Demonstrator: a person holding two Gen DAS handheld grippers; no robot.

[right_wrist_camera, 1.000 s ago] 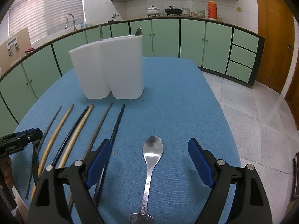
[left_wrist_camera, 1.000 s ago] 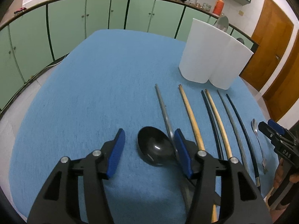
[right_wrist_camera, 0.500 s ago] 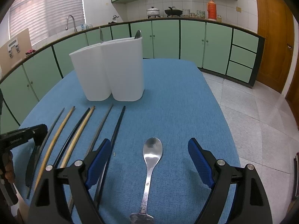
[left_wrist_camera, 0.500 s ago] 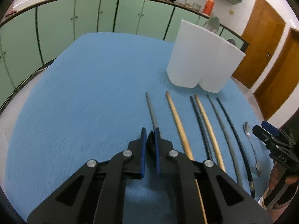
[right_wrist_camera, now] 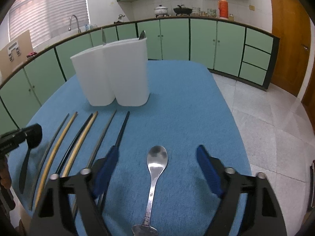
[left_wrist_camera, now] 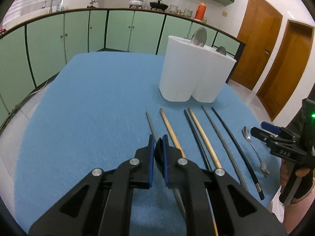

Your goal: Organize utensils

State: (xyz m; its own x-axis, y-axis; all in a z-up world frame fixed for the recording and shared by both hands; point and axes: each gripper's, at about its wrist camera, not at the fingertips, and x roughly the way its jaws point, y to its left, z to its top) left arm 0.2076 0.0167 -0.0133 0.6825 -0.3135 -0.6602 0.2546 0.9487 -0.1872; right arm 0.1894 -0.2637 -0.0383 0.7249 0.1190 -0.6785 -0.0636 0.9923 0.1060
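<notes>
Home kitchen, as I see it through the wrist cameras: green cabinets under a long counter, tap by a blinded window, white pot, black pan and orange flask on top, tiled wall, wooden doors.

White letters "DAS" on the right gripper; nothing else legible

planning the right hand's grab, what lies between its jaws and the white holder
In the right wrist view the metal spoon lies between the open jaws. Past its bowl only bare blue cloth runs up to the white holder.
</notes>
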